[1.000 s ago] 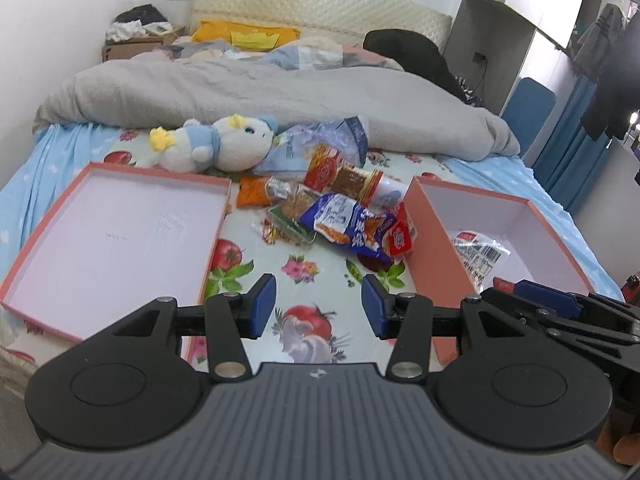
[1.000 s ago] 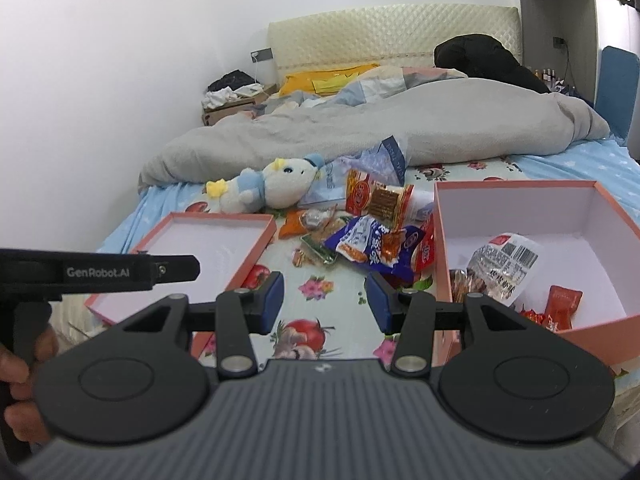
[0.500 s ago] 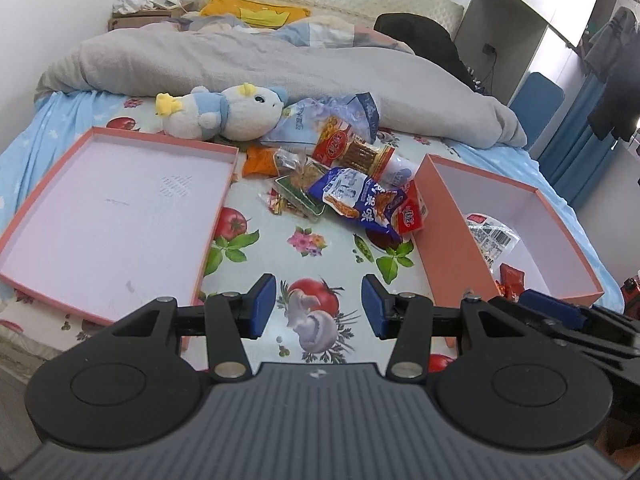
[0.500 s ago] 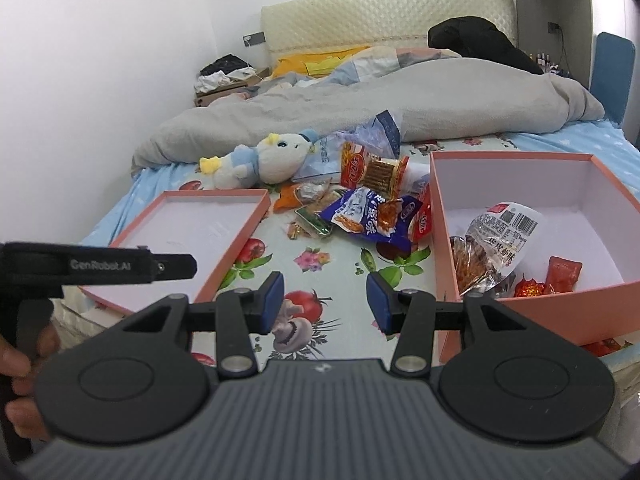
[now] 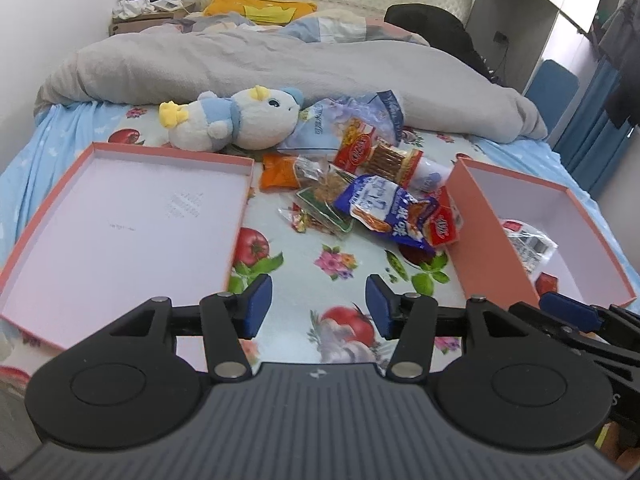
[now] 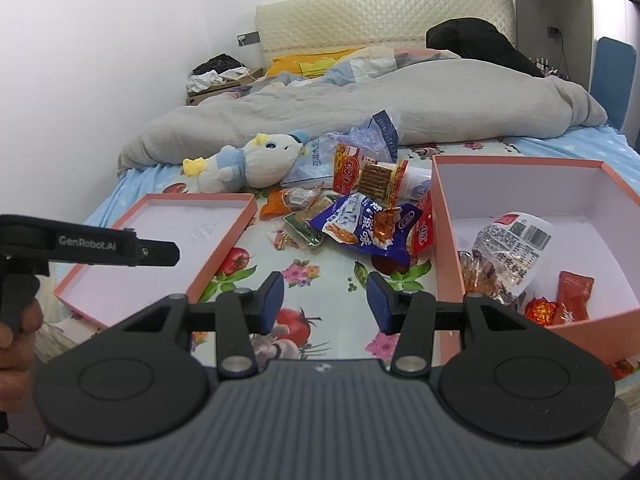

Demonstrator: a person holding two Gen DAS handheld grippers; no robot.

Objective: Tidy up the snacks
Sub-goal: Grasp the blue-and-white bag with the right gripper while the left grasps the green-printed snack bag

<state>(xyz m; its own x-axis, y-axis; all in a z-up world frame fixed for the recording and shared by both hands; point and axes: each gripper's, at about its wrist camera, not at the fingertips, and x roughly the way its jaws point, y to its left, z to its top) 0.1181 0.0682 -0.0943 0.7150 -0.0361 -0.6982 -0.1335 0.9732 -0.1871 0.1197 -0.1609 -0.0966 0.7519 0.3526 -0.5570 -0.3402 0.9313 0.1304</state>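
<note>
Left tongs (image 5: pixel 319 306) wider, closer ("GenRobot.AI")

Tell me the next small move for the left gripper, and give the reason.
Probably ease the left gripper forward and down toward the blue snack packet at the near edge of the pile. Its jaws have just been opening and are empty, the pile lies ahead on the sheet, and the deep box beside it already holds snacks.

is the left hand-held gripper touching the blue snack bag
Apart. The left wrist view shows the left hand-held gripper open, with bare floral sheet between it and the blue snack bag.
</note>
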